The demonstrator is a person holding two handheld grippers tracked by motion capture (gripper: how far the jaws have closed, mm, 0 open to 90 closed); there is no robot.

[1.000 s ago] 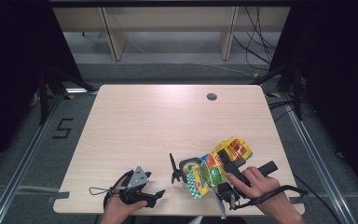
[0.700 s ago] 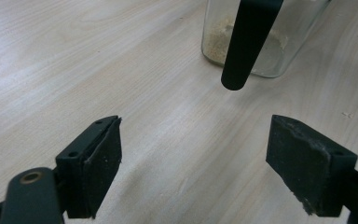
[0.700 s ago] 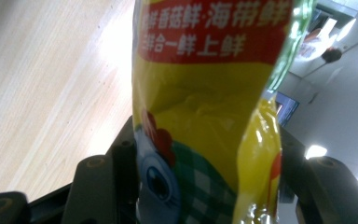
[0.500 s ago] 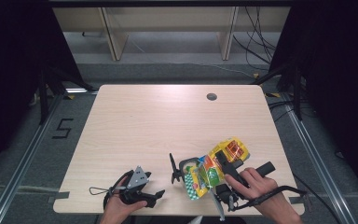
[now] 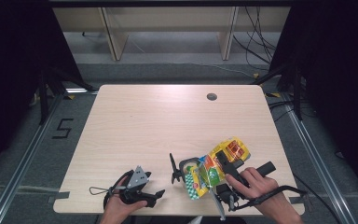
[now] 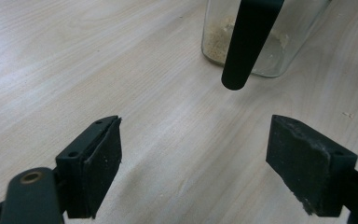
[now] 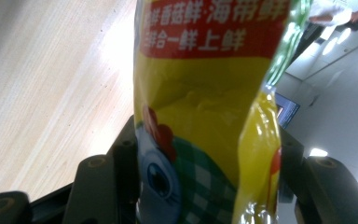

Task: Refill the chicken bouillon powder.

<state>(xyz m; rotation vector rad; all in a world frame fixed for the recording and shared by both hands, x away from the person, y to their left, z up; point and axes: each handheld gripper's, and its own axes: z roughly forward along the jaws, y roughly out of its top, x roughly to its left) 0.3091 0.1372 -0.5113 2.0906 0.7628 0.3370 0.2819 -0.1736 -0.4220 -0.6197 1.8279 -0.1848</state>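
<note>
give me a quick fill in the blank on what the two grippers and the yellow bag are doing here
The right gripper is shut on a ____ seasoning bag.
The left gripper has its jaws ____, with bare table between them.
In the left gripper view, a glass jar stands ahead with pale ____ at its bottom.
In the high view both grippers are near the table's ____ edge.

Missing words: yellow; open; powder; near
</note>
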